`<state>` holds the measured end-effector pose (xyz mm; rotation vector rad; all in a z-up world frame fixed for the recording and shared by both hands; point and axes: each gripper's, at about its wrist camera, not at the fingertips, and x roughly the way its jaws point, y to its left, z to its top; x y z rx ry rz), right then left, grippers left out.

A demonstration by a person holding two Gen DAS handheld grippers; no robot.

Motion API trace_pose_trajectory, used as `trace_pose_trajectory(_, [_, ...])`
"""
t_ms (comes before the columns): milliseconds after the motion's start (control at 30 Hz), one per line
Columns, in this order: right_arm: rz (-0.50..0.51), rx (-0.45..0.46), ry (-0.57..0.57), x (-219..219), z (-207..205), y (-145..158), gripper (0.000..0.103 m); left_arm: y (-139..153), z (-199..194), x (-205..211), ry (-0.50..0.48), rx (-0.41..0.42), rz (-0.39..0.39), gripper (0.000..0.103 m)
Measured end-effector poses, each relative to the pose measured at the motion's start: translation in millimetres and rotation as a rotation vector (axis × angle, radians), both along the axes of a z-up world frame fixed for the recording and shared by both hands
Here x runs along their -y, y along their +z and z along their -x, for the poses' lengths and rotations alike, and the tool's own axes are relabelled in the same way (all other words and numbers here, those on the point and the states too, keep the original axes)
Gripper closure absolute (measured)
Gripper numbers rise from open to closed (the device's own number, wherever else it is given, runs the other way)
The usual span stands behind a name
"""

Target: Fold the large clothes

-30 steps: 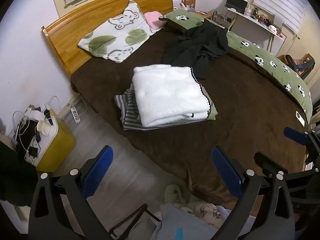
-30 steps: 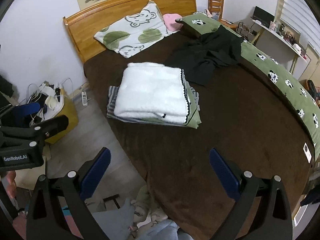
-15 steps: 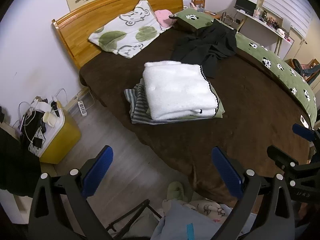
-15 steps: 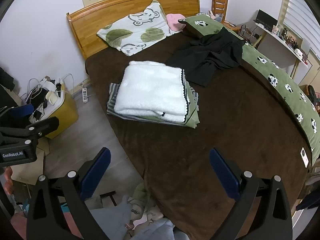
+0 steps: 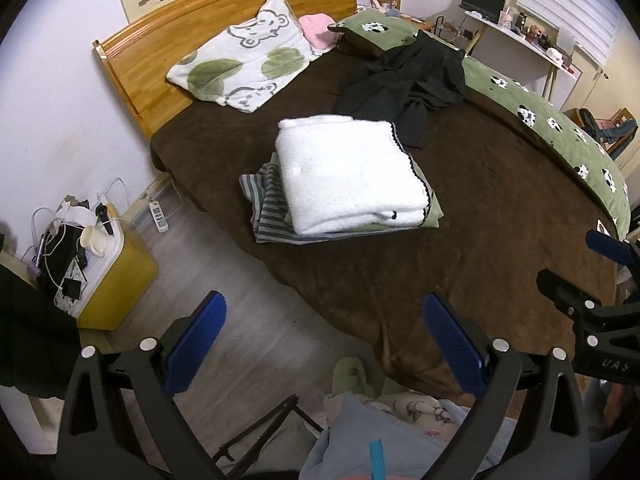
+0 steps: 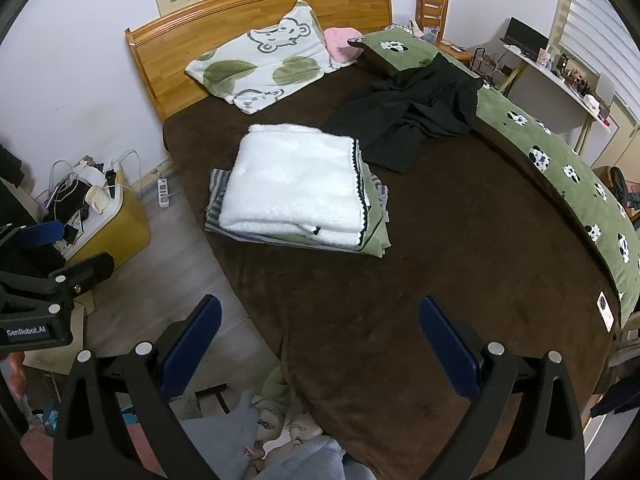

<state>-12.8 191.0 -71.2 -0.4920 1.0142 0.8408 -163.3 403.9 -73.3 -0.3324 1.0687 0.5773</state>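
1. Black cloth: the unfolded black garment [image 5: 404,80] lies crumpled on the far half of the bed [image 5: 500,208], between the folded pile and the green pillow [image 5: 372,28]. Its long axis runs roughly from the near left to the far right, one loose end reaching towards the pile.
2. White folded blanket [image 5: 352,176]: top of a finished pile, resting on a green layer and a striped garment [image 5: 266,204]. The pile sits mid-bed, on the near side of the black garment; in the right wrist view the garment's near end lies just beside the blanket's trimmed edge [image 6: 356,176].
3. Judged next item: the black garment, being the only loose large piece on the bed.
4. Left gripper [image 5: 320,340]: fingers spread wide, holding nothing, hanging over the floor and the bed's near corner. The garment lies ahead and slightly right, beyond the pile.
5. Right gripper [image 6: 318,340]: fingers likewise spread and empty, over the near edge of the bed. The garment lies ahead and to the right, with bare brown cover between.
6. Nearer hand: the right, by its position over the bed; its path can pass to the right of the pile, whereas the left must reach across it.
7. Surroundings: bear-print pillow [image 5: 244,64] against the wooden headboard [image 5: 200,28]; green panda quilt [image 5: 560,128] along the right side; yellow box [image 5: 116,276] on the floor at left.
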Motion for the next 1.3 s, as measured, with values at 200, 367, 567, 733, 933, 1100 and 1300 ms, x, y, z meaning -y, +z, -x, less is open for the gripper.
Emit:
trace_pose_trajectory(200, [-0.003,0.003,0.001,1,-1,0,0.006,0,-3,0,-0.004,0.006,0.008,0.007])
trace_pose_trajectory(367, [-0.009,0.000,0.002,1,-3,0,0.006,0,-4,0,-0.006,0.007,0.007,0.007])
trace_pose_trajectory(567, [-0.016,-0.003,0.005,9,-10,0,0.006,1,-9,6,-0.014,0.010,-0.008,0.007])
trace_pose_trajectory(733, [-0.014,-0.006,0.009,12,-12,0,0.006,3,-11,12,-0.014,0.011,-0.011,0.007])
trace_pose_trajectory(933, [-0.009,-0.008,0.020,18,-16,-2,0.006,5,-17,20,-0.022,0.010,-0.014,0.007])
trace_pose_trajectory(1100, [0.001,-0.015,0.024,22,-19,-4,0.006,5,-20,24,-0.025,0.016,-0.009,0.007])
trace_pose_trajectory(1300, [0.012,-0.030,0.033,24,-21,-9,0.006,2,-23,32,-0.042,0.013,0.002,0.007])
